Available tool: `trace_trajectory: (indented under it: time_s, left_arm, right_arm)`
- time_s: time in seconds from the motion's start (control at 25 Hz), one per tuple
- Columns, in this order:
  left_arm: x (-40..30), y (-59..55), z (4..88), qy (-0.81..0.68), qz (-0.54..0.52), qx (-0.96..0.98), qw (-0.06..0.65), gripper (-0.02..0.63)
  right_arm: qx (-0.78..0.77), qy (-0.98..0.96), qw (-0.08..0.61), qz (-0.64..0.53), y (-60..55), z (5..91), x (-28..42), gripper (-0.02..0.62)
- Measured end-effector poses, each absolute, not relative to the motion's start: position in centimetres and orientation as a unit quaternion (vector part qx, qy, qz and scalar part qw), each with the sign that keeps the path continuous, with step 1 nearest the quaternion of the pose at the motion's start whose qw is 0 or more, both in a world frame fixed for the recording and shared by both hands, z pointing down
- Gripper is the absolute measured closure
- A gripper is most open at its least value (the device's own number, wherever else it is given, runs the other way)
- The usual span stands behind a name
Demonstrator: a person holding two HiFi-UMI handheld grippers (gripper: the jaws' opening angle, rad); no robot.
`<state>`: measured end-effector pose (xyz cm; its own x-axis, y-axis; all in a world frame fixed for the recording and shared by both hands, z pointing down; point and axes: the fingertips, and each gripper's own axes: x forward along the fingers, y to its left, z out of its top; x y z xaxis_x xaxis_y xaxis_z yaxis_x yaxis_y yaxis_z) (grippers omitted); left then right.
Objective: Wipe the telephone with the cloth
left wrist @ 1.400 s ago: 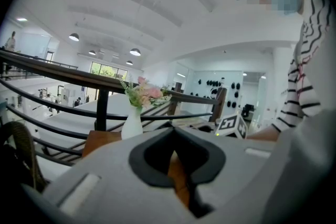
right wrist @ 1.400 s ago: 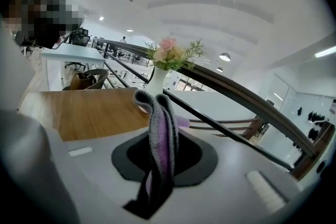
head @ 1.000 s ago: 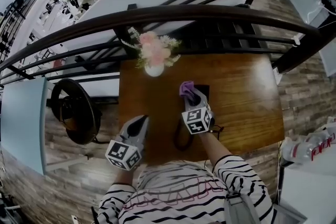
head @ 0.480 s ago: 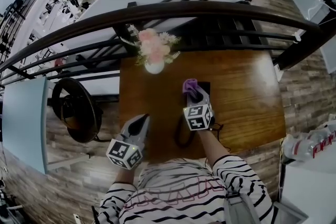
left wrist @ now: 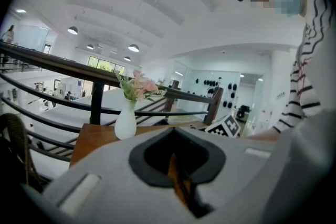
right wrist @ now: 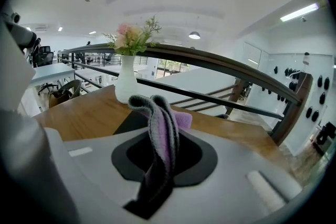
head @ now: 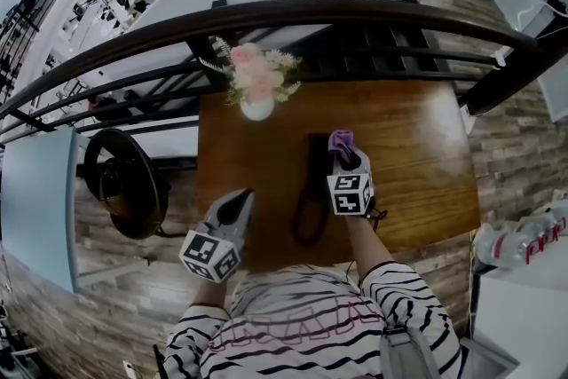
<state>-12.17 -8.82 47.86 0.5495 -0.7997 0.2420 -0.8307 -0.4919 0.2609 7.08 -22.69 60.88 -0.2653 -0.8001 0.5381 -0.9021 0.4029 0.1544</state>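
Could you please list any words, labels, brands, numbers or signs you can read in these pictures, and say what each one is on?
No text is clear enough to quote.
Striped shirt: pink lettering across it, too blurred to read.
Bottles: red labels, too small to read.
Marker cubes: black-and-white square patterns only, no letters or numbers.

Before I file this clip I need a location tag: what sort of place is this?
Probably a mezzanine in an open-plan office building: a wooden table stands against a dark railing, and beyond it a lower floor of desks shows. A flower vase sits on the table.
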Motion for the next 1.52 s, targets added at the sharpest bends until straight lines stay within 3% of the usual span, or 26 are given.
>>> trace_trajectory:
  time_s: [0.56,1.2,1.52]
  left_arm:
    - [-11.2,-8.9,48.2,-0.456,0.048,0.871,0.177,0.606]
    - [-12.4,-8.7,48.1,-0.442,0.046,0.878,0.179,0.606]
    - [-13.6,-8.3,47.8,-0.446,0.055,0.876,0.176,0.606]
  right_arm:
    - [0.571,-0.772,0.256,0.110,-21.9,60.3,10.1,0.538]
    - [0.483,-0.829,0.269,0.080,-16.2,60.4,-1.6,0.538]
    - [0.485,-0.822,0.287,0.082,-17.0,62.2,-2.2,0.539]
